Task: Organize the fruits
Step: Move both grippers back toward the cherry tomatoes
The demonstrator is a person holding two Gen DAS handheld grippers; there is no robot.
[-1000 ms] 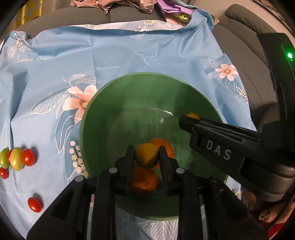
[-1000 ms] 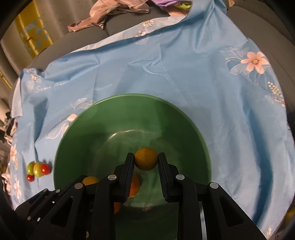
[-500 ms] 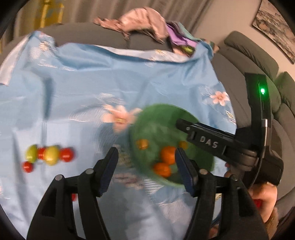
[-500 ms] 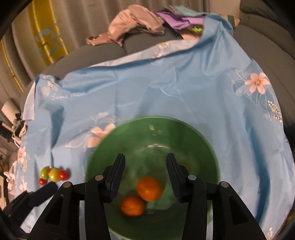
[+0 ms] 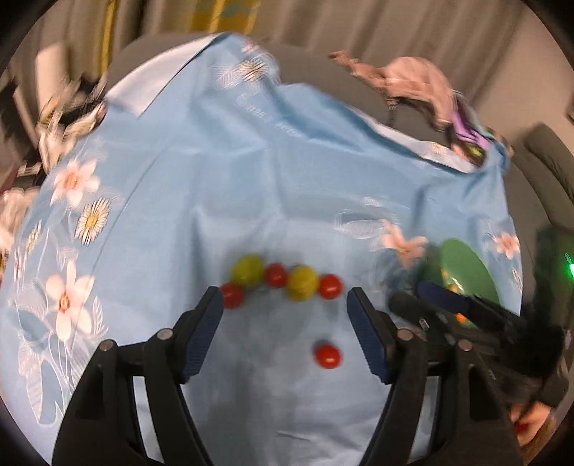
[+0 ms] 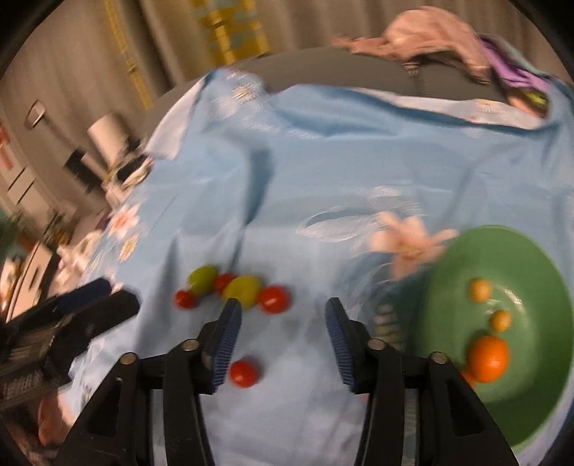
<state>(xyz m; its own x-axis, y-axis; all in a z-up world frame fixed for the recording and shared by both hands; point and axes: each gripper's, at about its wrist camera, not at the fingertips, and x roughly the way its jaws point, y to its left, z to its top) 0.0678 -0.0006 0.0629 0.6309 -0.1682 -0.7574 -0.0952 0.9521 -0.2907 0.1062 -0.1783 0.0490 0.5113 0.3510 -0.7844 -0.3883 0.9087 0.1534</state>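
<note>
A row of small red and yellow-green tomatoes (image 5: pixel 283 277) (image 6: pixel 236 286) lies on the blue flowered cloth (image 5: pixel 233 172), with one red tomato (image 5: pixel 326 355) (image 6: pixel 244 372) apart in front. My left gripper (image 5: pixel 285 308) hovers over them, jaws opening, nothing between them. My right gripper (image 6: pixel 281 315) is also opening and empty, with the row just beyond its left finger. The green bowl (image 6: pixel 448 286) (image 5: pixel 466 261) at the right holds two oranges (image 6: pixel 488 358) and two small yellow fruits (image 6: pixel 480 289).
A pile of pink and purple clothes (image 6: pixel 441 32) lies on the grey sofa beyond the cloth. Curtains hang behind. Furniture and clutter (image 6: pixel 107 143) stand off the cloth's left edge. Each gripper shows at the edge of the other's view.
Both grippers let go of their small yellow fruits into the bowl, opened, and swung left from over the bowl to over the tomatoes.
</note>
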